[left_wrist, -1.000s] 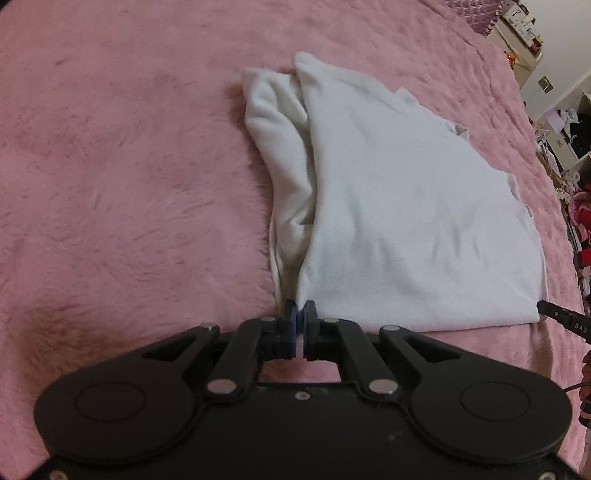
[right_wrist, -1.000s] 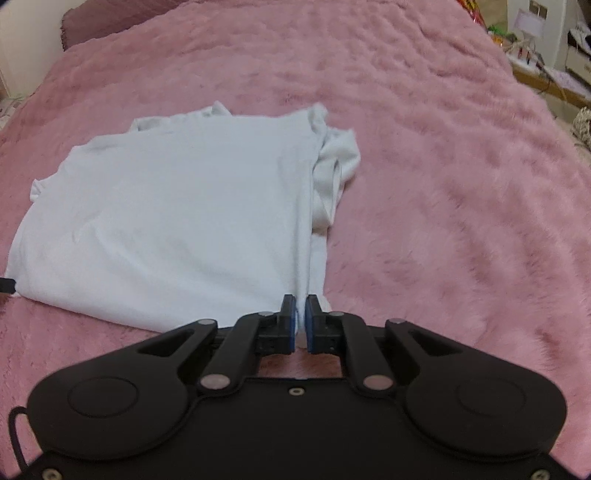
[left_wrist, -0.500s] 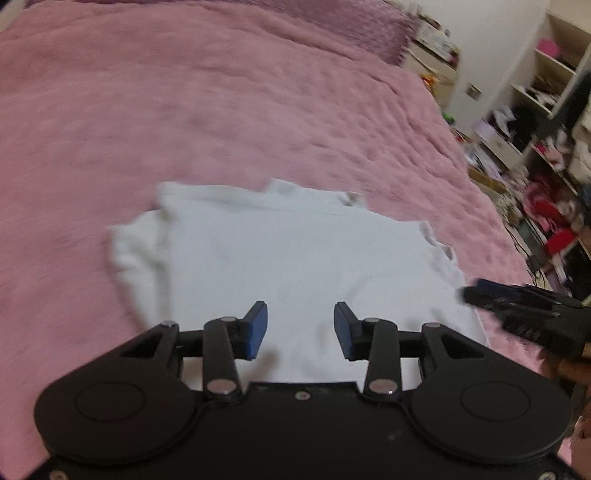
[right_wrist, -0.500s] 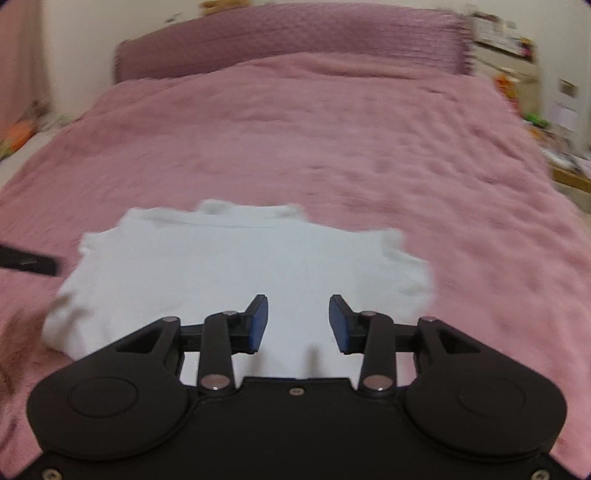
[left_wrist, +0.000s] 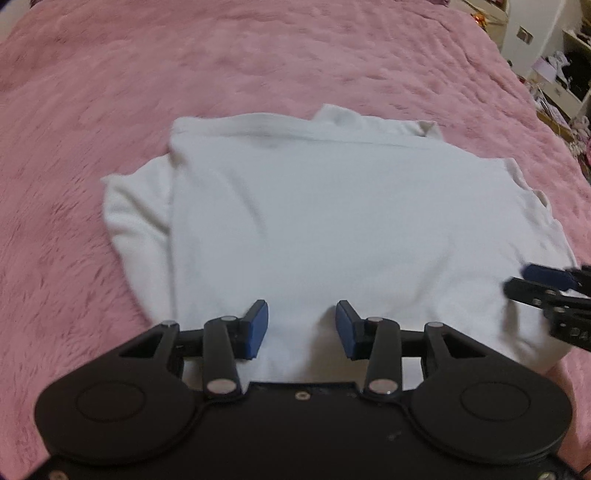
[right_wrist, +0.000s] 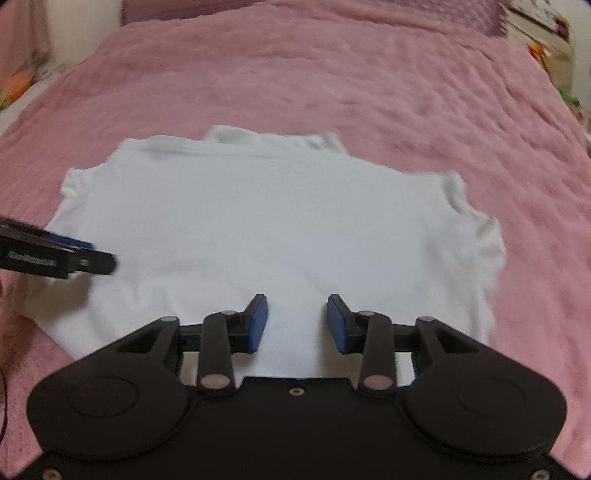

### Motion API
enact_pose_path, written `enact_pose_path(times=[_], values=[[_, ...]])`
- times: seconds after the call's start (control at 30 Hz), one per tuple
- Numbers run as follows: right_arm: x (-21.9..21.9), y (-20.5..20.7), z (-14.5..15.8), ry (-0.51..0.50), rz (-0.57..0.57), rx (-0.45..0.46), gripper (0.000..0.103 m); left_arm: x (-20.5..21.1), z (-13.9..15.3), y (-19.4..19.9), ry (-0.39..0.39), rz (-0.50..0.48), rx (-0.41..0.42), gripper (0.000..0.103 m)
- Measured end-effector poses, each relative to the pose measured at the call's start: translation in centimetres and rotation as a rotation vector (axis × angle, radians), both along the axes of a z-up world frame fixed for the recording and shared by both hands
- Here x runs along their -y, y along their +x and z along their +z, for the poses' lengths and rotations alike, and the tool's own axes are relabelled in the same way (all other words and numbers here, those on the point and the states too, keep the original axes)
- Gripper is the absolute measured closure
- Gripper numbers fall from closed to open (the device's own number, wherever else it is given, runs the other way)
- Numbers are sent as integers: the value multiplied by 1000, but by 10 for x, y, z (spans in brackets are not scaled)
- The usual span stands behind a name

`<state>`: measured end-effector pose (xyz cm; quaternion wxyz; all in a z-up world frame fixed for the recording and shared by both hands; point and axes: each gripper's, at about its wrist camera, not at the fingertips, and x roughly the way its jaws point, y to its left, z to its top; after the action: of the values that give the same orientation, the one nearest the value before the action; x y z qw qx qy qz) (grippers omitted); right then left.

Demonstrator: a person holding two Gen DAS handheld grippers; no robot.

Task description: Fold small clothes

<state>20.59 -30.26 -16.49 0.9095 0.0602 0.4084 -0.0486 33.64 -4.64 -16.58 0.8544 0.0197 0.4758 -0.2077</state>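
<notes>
A white folded garment (left_wrist: pixel 332 221) lies flat on the pink fluffy blanket (left_wrist: pixel 258 66), one sleeve edge sticking out at its left side. My left gripper (left_wrist: pixel 301 314) hovers over the garment's near edge, its jaws opening, nothing between the blue pads. The right gripper (left_wrist: pixel 532 280) pokes in from the right of this view, over the cloth's right corner. In the right wrist view the garment (right_wrist: pixel 277 229) fills the middle; my right gripper (right_wrist: pixel 297 308) stands open above its near edge with nothing between the pads. The left gripper (right_wrist: pixel 103 258) shows at the left edge.
The pink blanket (right_wrist: pixel 406 92) covers the whole bed. A purple pillow (right_wrist: pixel 332 11) lies at the far end. Cluttered shelves and boxes (left_wrist: pixel 557 70) stand beyond the bed's right side. The bed's left edge (right_wrist: pixel 22 96) borders a pale wall.
Both grippers, shut on the garment's near edges a second ago, have let go and opened. Both have swung round, so the garment now lies straight ahead of each.
</notes>
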Motion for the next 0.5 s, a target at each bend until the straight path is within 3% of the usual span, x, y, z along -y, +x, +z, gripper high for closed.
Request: enact_pose_path(times=[0.23, 0.37, 0.5], values=[[25, -14, -9, 56, -78, -20, 68, -18, 5, -4, -34, 24, -9, 60], [23, -6, 14, 10, -80, 65, 67, -12, 32, 6, -67, 25, 64, 59], [38, 28, 32, -4, -111, 120, 67, -2, 46, 42, -74, 59, 114, 57]])
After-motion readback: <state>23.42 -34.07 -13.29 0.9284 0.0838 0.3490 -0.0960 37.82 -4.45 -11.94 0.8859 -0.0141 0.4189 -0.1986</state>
